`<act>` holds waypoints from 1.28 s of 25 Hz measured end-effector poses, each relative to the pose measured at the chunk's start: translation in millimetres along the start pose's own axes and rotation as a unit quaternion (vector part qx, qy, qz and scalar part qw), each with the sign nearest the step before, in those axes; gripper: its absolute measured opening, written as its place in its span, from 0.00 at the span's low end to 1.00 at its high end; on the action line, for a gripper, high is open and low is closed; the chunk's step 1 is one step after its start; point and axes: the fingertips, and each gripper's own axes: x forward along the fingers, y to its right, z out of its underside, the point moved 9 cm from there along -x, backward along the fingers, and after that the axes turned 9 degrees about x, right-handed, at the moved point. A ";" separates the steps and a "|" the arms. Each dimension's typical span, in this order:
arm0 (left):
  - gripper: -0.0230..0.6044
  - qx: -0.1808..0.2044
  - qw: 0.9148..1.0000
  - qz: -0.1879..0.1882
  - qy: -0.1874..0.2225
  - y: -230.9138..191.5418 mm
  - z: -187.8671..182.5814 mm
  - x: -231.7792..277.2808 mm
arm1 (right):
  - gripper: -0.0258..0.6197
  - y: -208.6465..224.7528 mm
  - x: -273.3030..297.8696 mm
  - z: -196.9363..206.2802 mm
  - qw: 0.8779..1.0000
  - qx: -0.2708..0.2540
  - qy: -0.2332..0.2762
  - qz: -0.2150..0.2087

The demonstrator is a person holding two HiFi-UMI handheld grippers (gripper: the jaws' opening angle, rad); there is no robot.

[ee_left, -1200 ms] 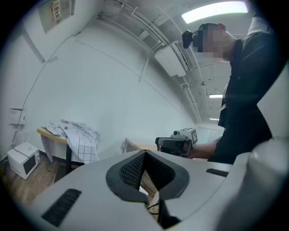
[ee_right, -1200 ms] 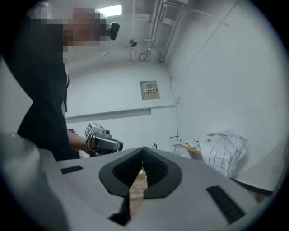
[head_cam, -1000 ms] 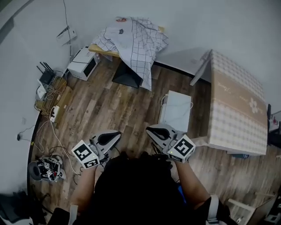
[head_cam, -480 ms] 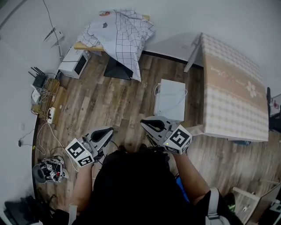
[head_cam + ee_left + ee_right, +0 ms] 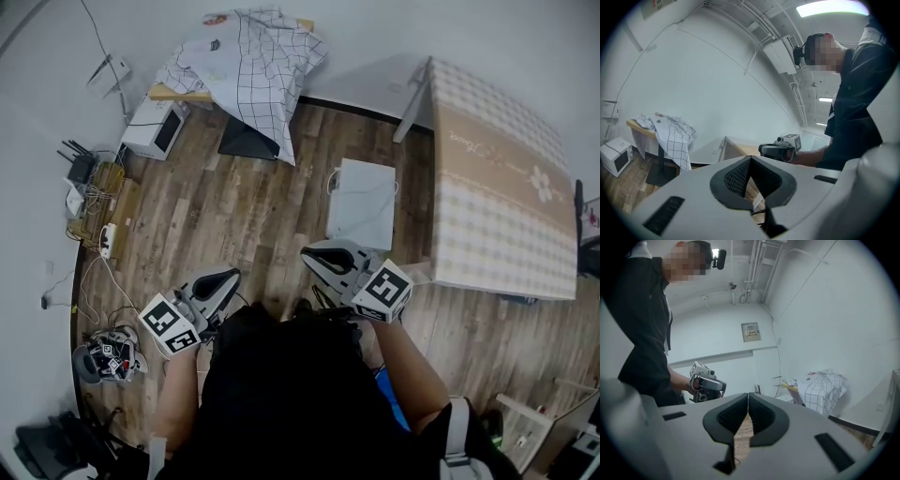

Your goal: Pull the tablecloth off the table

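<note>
Tripping is the big worry now. A white box (image 5: pixel 364 203) sits on the wood floor (image 5: pixel 234 216) just ahead of the right gripper (image 5: pixel 330 261), between the person and the big table (image 5: pixel 412 98). A foot could bump it on the way over. Wires (image 5: pixel 103 239) also lie on the floor off to the left, near the wall.

Next, the wrong cloth could get picked. The tan checked tablecloth (image 5: pixel 497 187) lies flat on the big table at the right. A white cloth with black lines (image 5: pixel 253 56) is heaped on a small table (image 5: pixel 173 93) by the far wall. I think the flat tan one is meant, but I cannot be sure.

Both grippers are well apart from both cloths. The left gripper (image 5: pixel 217 284) is pinched tight, pads together, with nothing between them. The right gripper is pinched tight too, and holds nothing. Neither one touches anything.

So a grab could miss. The fingers must spread first, or they will just poke the cloth. A pull from one corner alone might also bunch it up or snag it on the table edge.
</note>
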 end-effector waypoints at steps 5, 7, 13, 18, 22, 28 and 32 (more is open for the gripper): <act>0.05 -0.004 1.000 0.000 -0.009 -1.0 0.1 10.3 | 0.07 11.7 -2.9 0.1 1.000 0.004 -0.009 -0.005; 0.05 -0.007 1.000 0.003 -0.011 -5.9 0.5 13.4 | 0.07 16.9 -1.9 -0.6 1.000 0.008 -0.011 -0.002; 0.05 -0.015 1.000 0.004 -0.005 -43.0 -3.8 11.4 | 0.07 35.0 23.0 -8.9 1.000 0.014 -0.020 -0.002; 0.05 -0.026 1.000 0.001 0.005 -100.0 -8.8 8.9 | 0.07 65.7 64.4 -23.3 0.999 0.021 -0.034 0.000; 0.05 -0.036 0.999 0.001 0.012 -156.2 -16.2 1.8 | 0.07 92.1 111.5 -43.5 0.998 0.015 -0.053 0.001; 0.05 -0.056 0.998 0.007 0.026 -245.3 -24.5 -14.6 | 0.07 128.5 190.6 -74.4 0.997 0.012 -0.077 0.012; 0.05 -0.065 0.997 0.012 0.033 -293.9 -24.4 -23.5 | 0.07 144.3 228.5 -89.6 0.996 0.007 -0.080 0.027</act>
